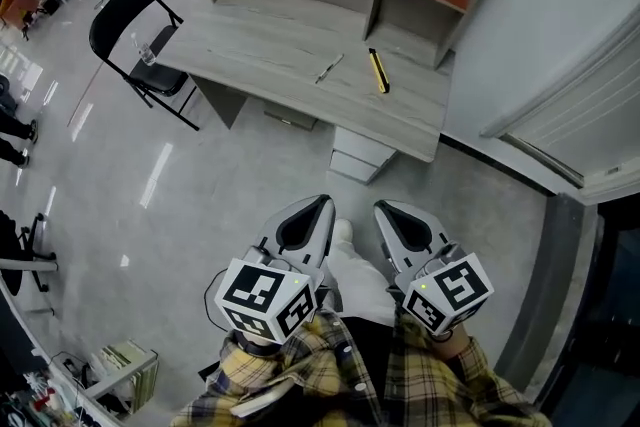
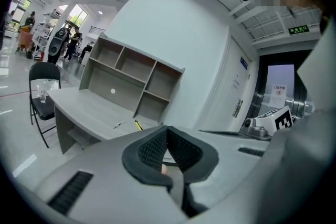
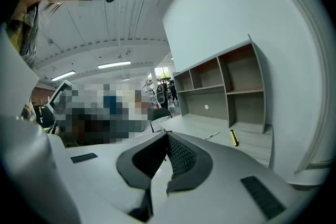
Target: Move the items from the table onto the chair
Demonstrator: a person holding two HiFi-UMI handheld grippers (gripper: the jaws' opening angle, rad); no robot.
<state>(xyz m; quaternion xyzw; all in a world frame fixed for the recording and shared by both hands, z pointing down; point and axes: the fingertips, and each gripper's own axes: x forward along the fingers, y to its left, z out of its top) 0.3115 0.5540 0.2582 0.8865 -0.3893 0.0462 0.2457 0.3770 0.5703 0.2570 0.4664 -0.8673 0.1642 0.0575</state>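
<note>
A grey wooden desk (image 1: pixel 260 45) with a shelf hutch stands ahead of me. On its top lie a slim pen (image 1: pixel 329 68) and a yellow and black cutter (image 1: pixel 379 71), side by side toward the right end. A black folding chair (image 1: pixel 110 20) stands at the desk's left end with a clear glass (image 1: pixel 147 52) on its seat. My left gripper (image 1: pixel 326 202) and right gripper (image 1: pixel 382 207) are held close to my body, well short of the desk, both shut and empty. The left gripper view shows the pen (image 2: pixel 119 125) and the cutter (image 2: pixel 138 125) beyond its shut tips (image 2: pixel 167 128). In the right gripper view the cutter (image 3: pixel 233 138) lies past the shut tips (image 3: pixel 168 135).
A white drawer unit (image 1: pixel 360 155) sits under the desk's right end. A white wall and door frame (image 1: pixel 560 115) run along the right. Shiny grey floor (image 1: pixel 200 205) lies between me and the desk. Shelves and people stand far off at the left.
</note>
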